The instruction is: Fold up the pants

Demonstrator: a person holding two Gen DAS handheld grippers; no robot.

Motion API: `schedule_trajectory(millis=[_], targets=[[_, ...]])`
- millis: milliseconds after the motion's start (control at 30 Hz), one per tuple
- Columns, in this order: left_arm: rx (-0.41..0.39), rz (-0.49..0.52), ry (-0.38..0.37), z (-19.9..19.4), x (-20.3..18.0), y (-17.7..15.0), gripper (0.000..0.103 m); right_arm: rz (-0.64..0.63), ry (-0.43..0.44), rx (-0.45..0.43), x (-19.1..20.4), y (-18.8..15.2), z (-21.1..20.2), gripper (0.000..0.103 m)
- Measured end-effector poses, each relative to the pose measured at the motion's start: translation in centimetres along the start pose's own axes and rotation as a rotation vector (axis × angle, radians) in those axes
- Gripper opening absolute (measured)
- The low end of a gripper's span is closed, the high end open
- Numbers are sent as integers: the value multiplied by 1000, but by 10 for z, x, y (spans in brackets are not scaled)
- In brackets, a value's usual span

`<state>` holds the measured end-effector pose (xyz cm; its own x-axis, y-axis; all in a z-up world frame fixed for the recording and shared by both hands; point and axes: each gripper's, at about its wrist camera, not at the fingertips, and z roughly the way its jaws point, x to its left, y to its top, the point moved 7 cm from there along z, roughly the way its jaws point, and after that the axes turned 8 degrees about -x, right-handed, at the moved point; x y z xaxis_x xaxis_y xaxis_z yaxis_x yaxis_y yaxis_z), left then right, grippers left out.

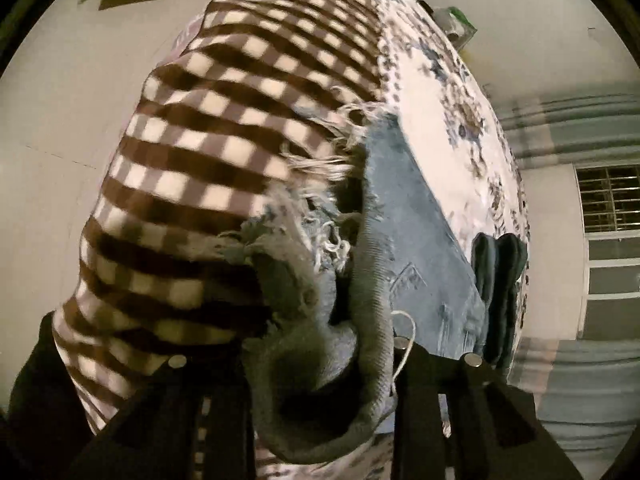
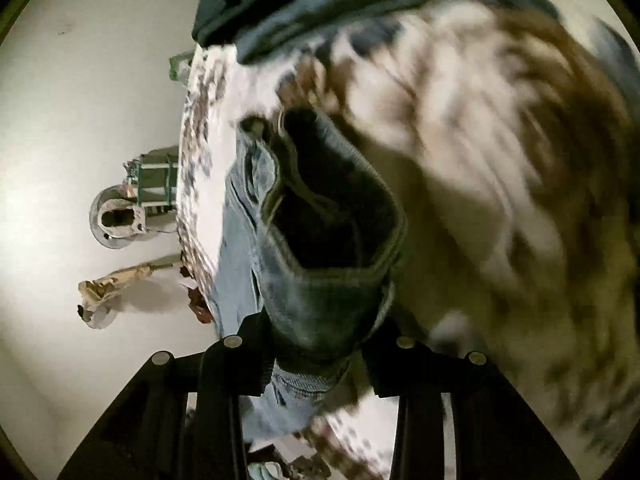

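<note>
Left gripper (image 1: 324, 360): closed on frayed hem of jeans (image 1: 416, 216).
Right gripper (image 2: 320, 344): clamped on denim fold.
Surface: checked blanket (image 1: 208, 128), floral sheet (image 1: 440, 80).

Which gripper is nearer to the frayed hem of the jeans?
Left. The left gripper holds the jeans beside the frayed hem; the right gripper holds another part, no fraying visible.

Both views are dim and yellow-tinted, with a black fisheye rim and straight lines bowing toward the edges. In the left wrist view, the checked blanket (image 1: 224, 128) is fairly sharp, with soft shadow under the frayed jeans (image 1: 404, 216). The window (image 1: 608, 200) shows dark. The right wrist view is heavily motion-blurred on its right side; the floor (image 2: 72, 128) glows pale, and objects on it cast soft shadows.
</note>
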<state>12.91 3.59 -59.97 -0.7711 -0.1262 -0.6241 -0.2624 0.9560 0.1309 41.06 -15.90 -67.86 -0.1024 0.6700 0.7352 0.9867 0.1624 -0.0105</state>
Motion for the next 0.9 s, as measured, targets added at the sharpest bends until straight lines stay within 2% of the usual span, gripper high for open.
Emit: schedule_trajectory(millis=[67, 133, 200, 267, 333, 367, 400, 500, 600, 733, 900], targets=[[4, -68, -30, 5, 17, -4, 36, -12, 1, 11, -8, -15, -2, 43], [6, -150, -87, 19, 27, -5, 48, 21, 2, 9, -21, -20, 5, 58], [-6, -198, -105, 31, 32, -4, 48, 77, 30, -5, -31, -15, 13, 65], [-23, -188, -79, 37, 31, -5, 48, 127, 73, -10, -36, -12, 20, 69], [-56, -156, -60, 34, 23, -5, 41, 129, 65, -14, -35, -12, 27, 70], [-65, -125, -57, 31, 18, -6, 32, 126, 60, -23, -33, -13, 28, 68], [-65, -97, -53, 29, 11, -5, 23, 118, 42, -42, -28, -14, 28, 54], [-74, -21, -35, 16, -12, 2, 21, 114, 7, -73, -15, -17, 25, 41], [-61, 48, -16, -4, -40, 8, 21, 112, -9, -97, 5, -21, 9, 38], [-42, 123, -16, -36, -85, 22, 20, 107, -19, -130, 53, -17, -29, 37], [6, 231, -96, -60, -179, 42, 20, 128, 1, -205, 119, 7, -83, 36]])
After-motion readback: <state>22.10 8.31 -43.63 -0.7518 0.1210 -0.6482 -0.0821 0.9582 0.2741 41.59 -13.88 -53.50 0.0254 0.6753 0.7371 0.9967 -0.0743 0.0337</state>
